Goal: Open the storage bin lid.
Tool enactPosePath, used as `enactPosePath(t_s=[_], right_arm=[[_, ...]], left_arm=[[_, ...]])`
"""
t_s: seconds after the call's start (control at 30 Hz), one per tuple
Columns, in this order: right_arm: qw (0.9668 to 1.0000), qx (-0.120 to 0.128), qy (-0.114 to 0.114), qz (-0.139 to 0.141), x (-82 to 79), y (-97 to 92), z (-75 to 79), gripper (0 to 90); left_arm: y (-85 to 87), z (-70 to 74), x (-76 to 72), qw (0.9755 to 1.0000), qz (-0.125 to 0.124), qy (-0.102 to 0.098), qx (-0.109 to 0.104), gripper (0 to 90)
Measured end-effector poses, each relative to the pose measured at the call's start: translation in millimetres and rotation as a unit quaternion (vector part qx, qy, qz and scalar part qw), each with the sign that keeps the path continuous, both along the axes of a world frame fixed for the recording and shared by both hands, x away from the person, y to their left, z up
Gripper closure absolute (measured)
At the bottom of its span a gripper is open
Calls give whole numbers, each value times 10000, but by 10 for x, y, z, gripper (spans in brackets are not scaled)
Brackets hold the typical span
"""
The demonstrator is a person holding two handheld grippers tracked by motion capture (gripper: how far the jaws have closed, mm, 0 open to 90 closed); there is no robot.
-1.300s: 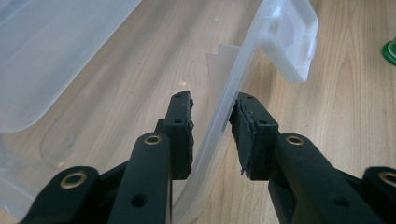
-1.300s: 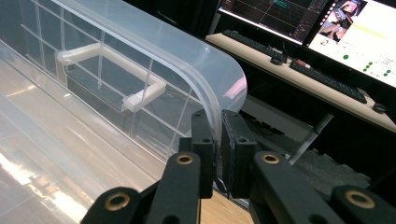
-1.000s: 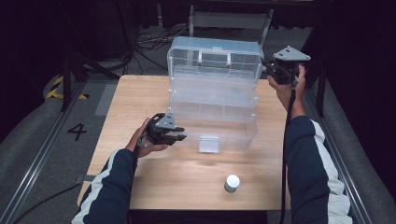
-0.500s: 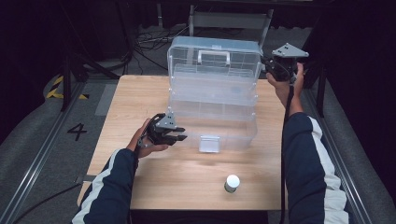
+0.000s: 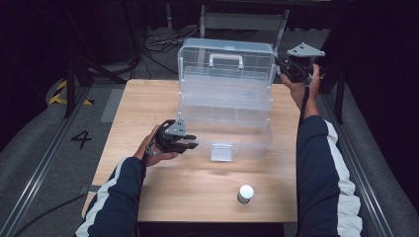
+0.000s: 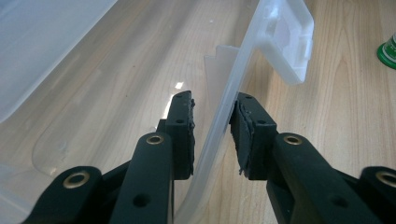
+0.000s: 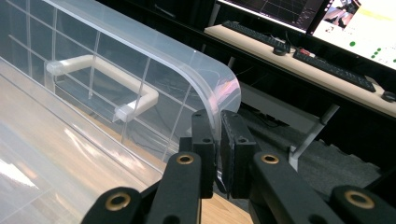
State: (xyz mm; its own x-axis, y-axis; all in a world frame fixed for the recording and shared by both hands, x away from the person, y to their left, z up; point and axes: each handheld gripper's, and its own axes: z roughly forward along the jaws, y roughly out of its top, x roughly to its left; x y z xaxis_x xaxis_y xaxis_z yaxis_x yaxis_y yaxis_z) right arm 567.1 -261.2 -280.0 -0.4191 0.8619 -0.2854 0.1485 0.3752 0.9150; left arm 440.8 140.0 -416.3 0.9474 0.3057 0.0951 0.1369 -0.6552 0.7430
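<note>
Right claw (image 7: pixel 217 140) clamped the clear box's (image 5: pixel 225 106) raised lid (image 7: pixel 205 84) at its corner. Left claw (image 6: pixel 212 133) straddled the box's front wall (image 6: pixel 224 112); grip unclear.

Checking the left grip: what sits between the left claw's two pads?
The clear box's front wall runs between the left claw's pads, seen in the left gripper view; the latch lies beyond.

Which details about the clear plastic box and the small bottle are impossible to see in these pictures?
- Small white-capped bottle: label too small in the high view; cut off by the edge in the left gripper view.
- Clear plastic storage box: its contents blur behind glare.
- Left tongs: whether both pads press the wall.
</note>
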Motion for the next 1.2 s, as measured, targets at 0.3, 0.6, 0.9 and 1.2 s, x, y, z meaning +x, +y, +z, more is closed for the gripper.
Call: enactPosePath(t_s=[0.3,0.6,0.9,1.2], right_arm=[[10000,4,51,9,58,-1,3,854],[9997,72,245,55,157,-20,24,854],[9995,56,324,44,233,-4,27,855],[9991,24,424,-9,246,23,41,855]], left_arm=[[-7,-12,1,10000,18,-34,-2,701],[-22,-14,-20,10000,34,-50,-6,702],[-23,-19,-37,10000,24,-84,-17,706],[1,-10,-47,10000,-32,-44,34,715]])
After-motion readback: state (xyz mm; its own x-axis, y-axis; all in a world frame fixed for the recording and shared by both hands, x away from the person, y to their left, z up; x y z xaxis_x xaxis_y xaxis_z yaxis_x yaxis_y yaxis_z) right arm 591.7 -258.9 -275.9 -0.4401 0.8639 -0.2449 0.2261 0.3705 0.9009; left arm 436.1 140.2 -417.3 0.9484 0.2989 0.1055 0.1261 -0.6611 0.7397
